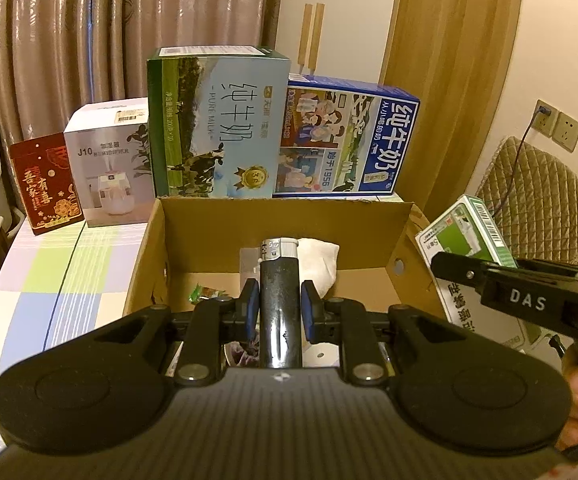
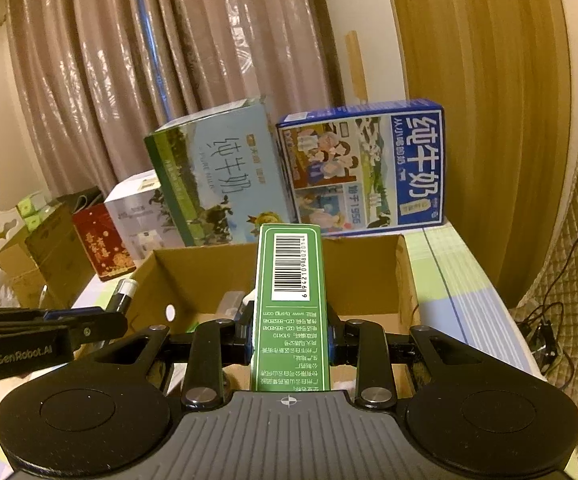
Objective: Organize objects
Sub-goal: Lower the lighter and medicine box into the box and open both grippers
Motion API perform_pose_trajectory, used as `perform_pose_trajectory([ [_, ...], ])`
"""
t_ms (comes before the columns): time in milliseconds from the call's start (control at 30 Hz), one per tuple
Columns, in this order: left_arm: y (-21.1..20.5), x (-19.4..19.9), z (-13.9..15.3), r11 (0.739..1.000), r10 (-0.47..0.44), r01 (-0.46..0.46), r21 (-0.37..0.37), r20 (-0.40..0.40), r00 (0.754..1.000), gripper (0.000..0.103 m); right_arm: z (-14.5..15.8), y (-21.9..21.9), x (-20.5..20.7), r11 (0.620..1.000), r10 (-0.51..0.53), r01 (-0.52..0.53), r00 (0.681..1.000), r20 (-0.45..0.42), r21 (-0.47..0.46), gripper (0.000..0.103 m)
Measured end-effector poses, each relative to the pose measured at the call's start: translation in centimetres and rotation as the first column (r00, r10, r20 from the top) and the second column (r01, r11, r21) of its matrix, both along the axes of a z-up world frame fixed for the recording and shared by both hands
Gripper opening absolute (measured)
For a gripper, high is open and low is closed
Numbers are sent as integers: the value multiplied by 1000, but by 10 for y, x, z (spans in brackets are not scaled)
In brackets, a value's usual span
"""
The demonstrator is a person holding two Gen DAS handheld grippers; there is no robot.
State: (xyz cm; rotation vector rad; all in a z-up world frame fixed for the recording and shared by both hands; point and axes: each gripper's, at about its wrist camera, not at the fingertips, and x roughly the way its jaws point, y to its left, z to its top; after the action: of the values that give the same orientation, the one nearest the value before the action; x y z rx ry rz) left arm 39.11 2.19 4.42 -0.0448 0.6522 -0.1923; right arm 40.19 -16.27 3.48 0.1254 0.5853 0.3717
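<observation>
Left gripper (image 1: 280, 312) clamps lighter (image 1: 280, 304); right gripper (image 2: 289, 336) clamps green box (image 2: 289, 300).

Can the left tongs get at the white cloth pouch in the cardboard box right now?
Probably not: the left tongs are shut on a black lighter. The white cloth pouch itself lies uncovered in the open cardboard box.

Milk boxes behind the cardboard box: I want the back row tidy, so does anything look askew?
Yes. The green milk box is turned at an angle to the blue milk box, which faces front. Both stand on end, print sideways.
</observation>
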Motion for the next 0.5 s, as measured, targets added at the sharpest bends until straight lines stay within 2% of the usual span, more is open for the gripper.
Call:
perform_pose_trajectory([
  [500, -4, 34, -12, 1000, 4, -4, 4, -24, 1000, 17, -9, -1, 34, 999, -47, 47, 999, -12, 18, 28],
])
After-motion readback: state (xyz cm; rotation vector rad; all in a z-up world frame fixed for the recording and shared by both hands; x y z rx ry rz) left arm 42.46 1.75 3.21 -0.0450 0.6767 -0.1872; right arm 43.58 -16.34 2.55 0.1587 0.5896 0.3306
